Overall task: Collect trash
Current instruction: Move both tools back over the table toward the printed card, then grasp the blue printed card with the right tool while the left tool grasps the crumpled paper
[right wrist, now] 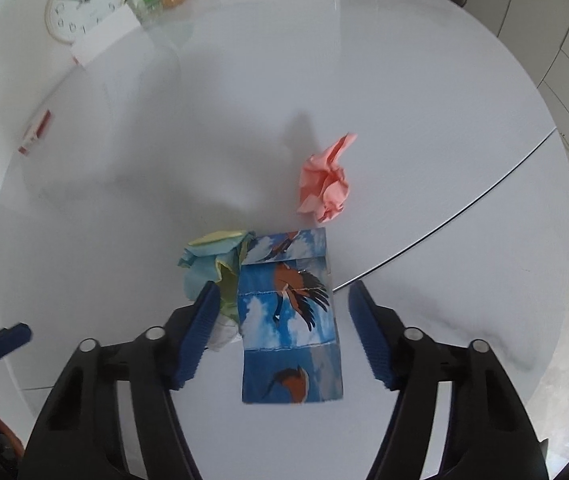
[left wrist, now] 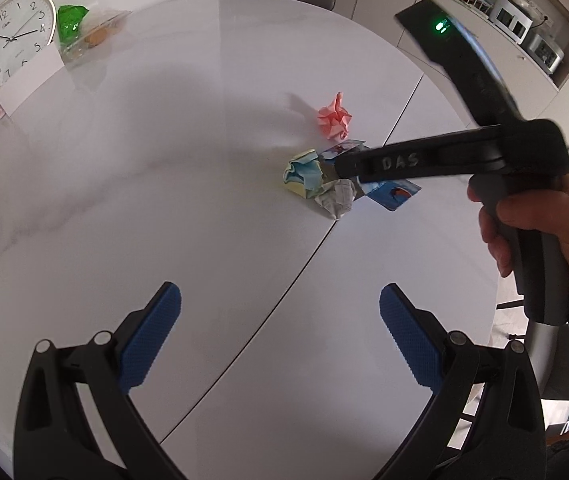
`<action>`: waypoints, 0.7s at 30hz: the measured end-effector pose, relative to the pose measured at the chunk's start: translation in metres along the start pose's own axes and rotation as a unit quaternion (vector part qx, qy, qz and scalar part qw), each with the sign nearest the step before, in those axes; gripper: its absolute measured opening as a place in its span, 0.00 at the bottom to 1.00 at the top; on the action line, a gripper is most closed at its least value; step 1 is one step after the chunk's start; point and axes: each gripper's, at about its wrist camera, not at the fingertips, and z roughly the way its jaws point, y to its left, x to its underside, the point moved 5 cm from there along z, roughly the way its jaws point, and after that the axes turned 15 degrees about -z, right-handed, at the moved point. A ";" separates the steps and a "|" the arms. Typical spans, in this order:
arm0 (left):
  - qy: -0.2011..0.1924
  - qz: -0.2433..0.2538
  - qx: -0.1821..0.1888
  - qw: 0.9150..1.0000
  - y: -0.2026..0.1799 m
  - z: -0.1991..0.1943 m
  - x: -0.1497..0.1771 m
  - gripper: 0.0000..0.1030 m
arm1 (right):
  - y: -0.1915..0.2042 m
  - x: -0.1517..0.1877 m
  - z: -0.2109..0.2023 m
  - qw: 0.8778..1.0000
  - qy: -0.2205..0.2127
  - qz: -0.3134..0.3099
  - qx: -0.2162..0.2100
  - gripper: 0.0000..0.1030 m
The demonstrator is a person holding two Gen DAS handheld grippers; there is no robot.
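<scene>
Left wrist view: the left hand-held gripper [left wrist: 280, 340] hangs spread and empty over the white desk [left wrist: 144, 208], well short of the crumpled pink paper ball [left wrist: 335, 117].

Right wrist view: the right hand-held gripper [right wrist: 284, 332], half spread, straddles the flat blue bird-printed paper packet [right wrist: 290, 320], pads not touching. Light, thin and probably slippery; pinching an edge looks best.
</scene>
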 end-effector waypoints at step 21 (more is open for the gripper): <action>-0.016 -0.025 0.019 0.999 -0.032 0.026 -0.023 0.93 | -0.050 0.068 -0.060 0.991 -0.057 0.122 -0.011 0.49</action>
